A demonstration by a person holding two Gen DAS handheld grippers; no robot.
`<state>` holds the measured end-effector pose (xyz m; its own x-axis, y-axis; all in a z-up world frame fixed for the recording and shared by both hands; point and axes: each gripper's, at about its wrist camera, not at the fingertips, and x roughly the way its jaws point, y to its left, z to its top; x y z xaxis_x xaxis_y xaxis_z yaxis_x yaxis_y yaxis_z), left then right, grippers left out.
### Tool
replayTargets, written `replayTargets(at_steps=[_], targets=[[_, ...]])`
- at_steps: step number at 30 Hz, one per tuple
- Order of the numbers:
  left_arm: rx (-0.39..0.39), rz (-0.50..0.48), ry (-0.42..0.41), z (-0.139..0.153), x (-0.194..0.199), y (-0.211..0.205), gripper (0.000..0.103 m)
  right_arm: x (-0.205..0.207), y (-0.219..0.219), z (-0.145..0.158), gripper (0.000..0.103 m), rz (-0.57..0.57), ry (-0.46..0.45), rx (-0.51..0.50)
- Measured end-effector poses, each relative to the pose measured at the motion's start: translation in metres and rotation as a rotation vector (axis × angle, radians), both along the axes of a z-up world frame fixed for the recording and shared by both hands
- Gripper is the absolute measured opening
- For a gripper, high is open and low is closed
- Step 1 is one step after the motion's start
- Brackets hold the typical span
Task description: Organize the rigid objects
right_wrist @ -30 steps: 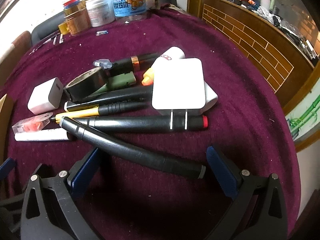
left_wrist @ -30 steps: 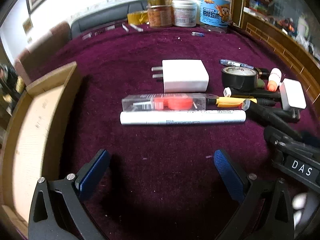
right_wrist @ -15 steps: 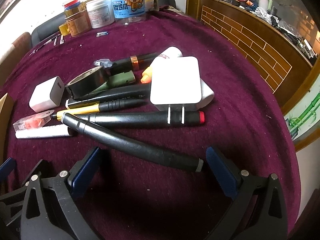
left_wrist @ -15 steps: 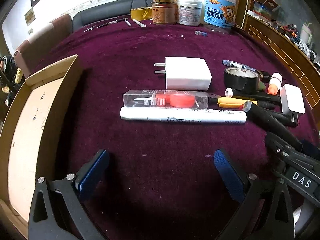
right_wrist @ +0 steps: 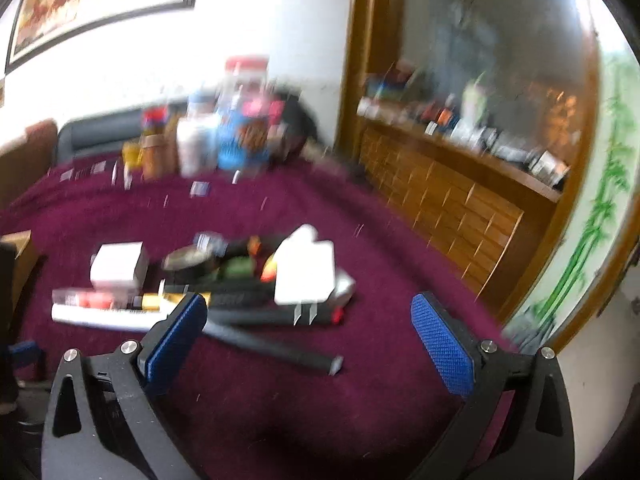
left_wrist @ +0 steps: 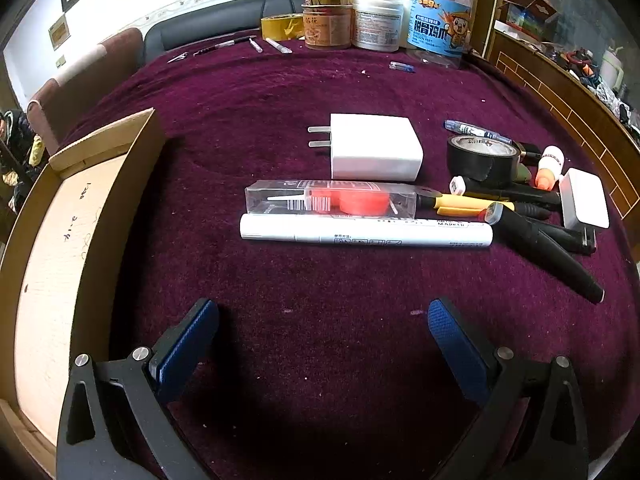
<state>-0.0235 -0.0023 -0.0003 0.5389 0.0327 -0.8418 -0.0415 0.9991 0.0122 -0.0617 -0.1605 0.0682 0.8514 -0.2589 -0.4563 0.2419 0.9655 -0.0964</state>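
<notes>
On the purple cloth lie a white marker (left_wrist: pixel 366 232), a clear case with an orange part (left_wrist: pixel 332 201) and a white charger (left_wrist: pixel 374 152), all ahead of my open left gripper (left_wrist: pixel 322 320). To their right sit a black tape roll (left_wrist: pixel 482 156), a yellow-handled tool (left_wrist: pixel 460 204), black pens (left_wrist: pixel 544 248) and a second white charger (left_wrist: pixel 582 198). An open cardboard box (left_wrist: pixel 60 248) stands at the left. The right wrist view is blurred: my right gripper (right_wrist: pixel 310 330) is open above the near end of the pile, with the white charger (right_wrist: pixel 306 272) ahead.
Jars and tubs (left_wrist: pixel 376 20) and a yellow tape roll (left_wrist: pixel 280 26) line the table's far edge, with small tools (left_wrist: pixel 224 45) beside them. A wooden cabinet (right_wrist: pixel 448 200) runs along the right. Chairs (left_wrist: pixel 80 80) stand behind the table at the left.
The right gripper has pulled back and tilted upward, blurring its view; it has left the left wrist view. The left gripper has drawn back slightly. The objects lie where they were.
</notes>
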Motion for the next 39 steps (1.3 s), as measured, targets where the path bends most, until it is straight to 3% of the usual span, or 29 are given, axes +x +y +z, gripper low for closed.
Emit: replayTargets(at_steps=[3, 9, 14, 18, 20, 21, 23, 25, 27, 30, 32, 36, 38, 39], targets=[[0.001, 0.001, -0.002, 0.0, 0.0, -0.001, 0.102, 0.002, -0.002, 0.019, 0.103, 0.039, -0.082, 0.013], [0.002, 0.002, -0.002, 0.0, 0.0, -0.001, 0.102, 0.033, -0.028, 0.024, 0.103, 0.102, 0.014, 0.256], [0.003, 0.005, -0.002, 0.0, 0.0, -0.001, 0.102, 0.022, -0.033, 0.015, 0.103, 0.056, 0.023, 0.189], [-0.011, -0.035, 0.032, 0.002, 0.0, 0.001, 0.101, 0.043, -0.051, 0.001, 0.103, -0.008, 0.083, 0.206], [-0.096, -0.085, 0.062, 0.01, -0.006, 0.009, 0.097, 0.051, -0.053, -0.006, 0.102, -0.019, 0.083, 0.174], [-0.162, -0.099, 0.058, 0.017, -0.012, 0.016, 0.096, 0.051, -0.053, -0.01, 0.102, -0.026, 0.069, 0.15], [-0.215, -0.096, 0.024, 0.033, -0.021, 0.03, 0.096, 0.049, -0.055, -0.018, 0.102, -0.045, 0.054, 0.121], [-0.203, -0.097, -0.011, 0.045, -0.023, 0.038, 0.096, 0.051, -0.062, -0.021, 0.101, -0.04, 0.068, 0.157], [-0.197, -0.117, -0.029, 0.055, -0.019, 0.04, 0.096, 0.045, -0.067, -0.017, 0.101, -0.055, 0.019, 0.158], [-0.164, -0.132, -0.051, 0.063, -0.001, 0.034, 0.096, 0.051, -0.068, -0.021, 0.101, -0.037, 0.053, 0.168], [-0.15, -0.131, -0.016, 0.058, 0.027, 0.031, 0.096, 0.053, -0.066, -0.022, 0.101, -0.023, 0.06, 0.169], [-0.201, -0.106, 0.076, 0.035, 0.079, 0.043, 0.095, 0.054, -0.064, -0.023, 0.101, 0.002, 0.071, 0.168], [-0.237, -0.152, 0.176, 0.019, 0.087, 0.04, 0.093, 0.054, -0.065, -0.024, 0.101, 0.007, 0.075, 0.178], [-0.23, -0.181, 0.187, 0.016, 0.082, 0.035, 0.092, 0.055, -0.066, -0.025, 0.101, 0.009, 0.076, 0.185]])
